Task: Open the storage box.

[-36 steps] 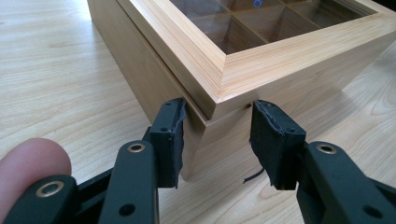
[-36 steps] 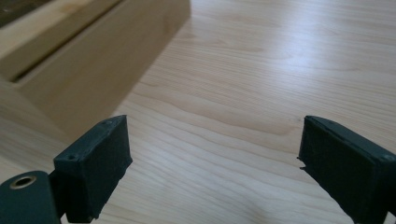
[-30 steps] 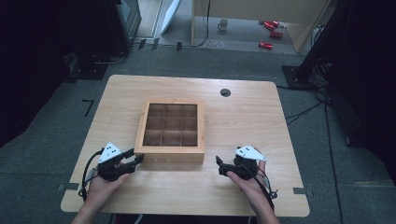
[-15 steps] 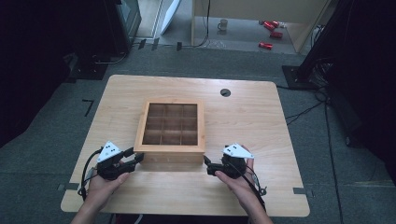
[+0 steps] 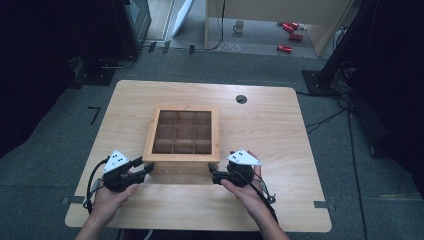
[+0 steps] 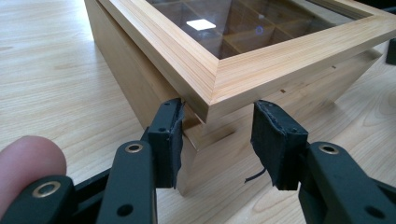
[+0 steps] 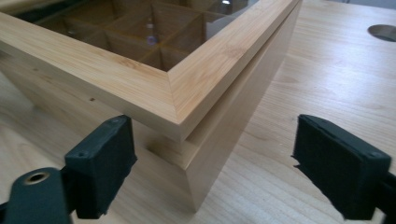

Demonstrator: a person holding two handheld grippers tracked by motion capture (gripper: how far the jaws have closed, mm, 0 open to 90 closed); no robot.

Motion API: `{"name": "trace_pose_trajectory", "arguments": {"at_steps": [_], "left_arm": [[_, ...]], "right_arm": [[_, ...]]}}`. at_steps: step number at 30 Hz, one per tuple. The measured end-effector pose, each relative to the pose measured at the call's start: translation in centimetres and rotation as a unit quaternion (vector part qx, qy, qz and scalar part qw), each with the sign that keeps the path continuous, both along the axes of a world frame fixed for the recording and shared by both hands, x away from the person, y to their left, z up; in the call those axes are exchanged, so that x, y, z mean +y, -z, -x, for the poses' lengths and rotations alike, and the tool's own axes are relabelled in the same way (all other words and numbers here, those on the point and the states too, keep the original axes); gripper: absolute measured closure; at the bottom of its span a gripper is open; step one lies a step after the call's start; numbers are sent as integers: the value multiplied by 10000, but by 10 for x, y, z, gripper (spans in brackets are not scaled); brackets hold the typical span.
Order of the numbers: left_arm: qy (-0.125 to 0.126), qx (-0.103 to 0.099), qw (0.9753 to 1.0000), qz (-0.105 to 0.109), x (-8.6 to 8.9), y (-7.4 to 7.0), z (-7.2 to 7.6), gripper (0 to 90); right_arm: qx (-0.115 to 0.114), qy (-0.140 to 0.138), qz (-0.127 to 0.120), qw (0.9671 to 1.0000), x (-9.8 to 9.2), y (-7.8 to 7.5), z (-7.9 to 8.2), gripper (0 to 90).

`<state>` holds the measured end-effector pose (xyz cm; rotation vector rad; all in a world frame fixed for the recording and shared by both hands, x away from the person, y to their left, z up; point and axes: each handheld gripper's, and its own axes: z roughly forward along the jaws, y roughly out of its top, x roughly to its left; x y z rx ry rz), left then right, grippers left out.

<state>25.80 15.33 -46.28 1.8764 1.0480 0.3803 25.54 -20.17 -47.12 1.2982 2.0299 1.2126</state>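
The left gripper's point(image 6: 219, 140) jaws are spread, straddling the near left corner of the wooden box point(image 5: 182, 134), one pad touching just under the lid's rim. The right gripper's point(image 7: 229, 163) jaws gape wider around the near right corner, apart from the wood. The box sits mid-tabletop point(image 5: 280, 125), its glass lid closed over a grid of compartments. A round cable hole point(image 5: 241, 99) lies beyond it.

The middle of the table point(image 5: 280, 125) is occupied by a wooden box point(image 5: 182, 135); open tabletop is left on its left, right, near and far sides.
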Motion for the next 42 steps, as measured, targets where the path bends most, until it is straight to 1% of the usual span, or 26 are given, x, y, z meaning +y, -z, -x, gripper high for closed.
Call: {"name": "trace_pose_trajectory", "arguments": {"at_steps": [4,6,7,9,10,11,15,17,19,20,22,23,24,25,26,28,29,31,33,35,36,37,38,39,40,42], "left_arm": [[5,6,10000,22,0,0,0,543],[3,0,10000,42,1,0,0,544],[4,1,10000,82,1,-1,0,544],[20,18,9999,133,2,-1,-1,540],[20,18,9999,133,2,-1,-1,534],[63,29,9998,172,3,-1,-1,527],[95,57,9998,136,9,1,-2,478],[96,115,9998,106,14,4,-2,446],[118,188,9997,-32,18,7,-2,386],[75,202,9997,-89,20,10,-3,361],[25,250,9996,-89,21,12,-3,313],[-80,344,9993,-134,24,16,-6,287],[-80,344,9993,-134,24,16,-6,267],[-152,410,9986,-303,23,21,-8,243],[-171,471,9980,-377,22,24,-9,223],[-165,516,9977,-408,22,27,-10,192],[-167,559,9967,-564,20,30,-11,180],[-186,583,9955,-729,19,33,-11,165],[-214,643,9947,-772,18,36,-10,153],[-235,677,9933,-903,17,39,-11,148],[-235,677,9933,-903,17,39,-11,144],[-265,705,9926,-955,17,41,-11,144],[-301,805,9899,-1125,17,46,-12,144],[-371,738,9898,-1165,16,50,-12,144],[-368,694,9891,-1248,16,51,-12,142],[-442,642,9893,-1232,14,52,-12,142]], "right_arm": [[87,73,-69,9999,2,2,-3,140],[79,71,-80,9999,2,1,-4,140],[16,85,-52,9999,3,0,-3,140],[-21,85,-20,10000,3,-1,-3,140],[-21,85,-20,10000,3,-1,-3,140],[-67,61,46,9999,4,-2,-3,140],[-77,-6,101,9999,5,-3,-4,140],[-95,-35,123,9999,6,-5,-4,140],[-128,-51,118,9998,7,-7,-5,140],[-157,-72,113,9998,7,-9,-5,140],[-175,-85,114,9997,7,-11,-6,139],[-210,-109,121,9996,8,-15,-7,139],[-210,-109,121,9996,8,-15,-7,139],[-259,-130,125,9995,9,-18,-8,138],[-287,-138,123,9994,9,-20,-9,137],[-321,-140,95,9993,9,-24,-10,136],[-348,-145,91,9992,9,-26,-10,136],[-383,-143,84,9991,9,-29,-11,133],[-436,-160,90,9989,9,-34,-13,131],[-490,-164,86,9986,9,-38,-14,131],[-523,-166,88,9985,8,-41,-15,131],[-560,-168,94,9982,8,-44,-16,131],[-599,-174,93,9980,8,-46,-17,131],[-628,-165,87,9979,8,-50,-18,131],[-663,-161,89,9976,8,-53,-19,130],[-731,-145,79,9972,7,-59,-22,130]]}}
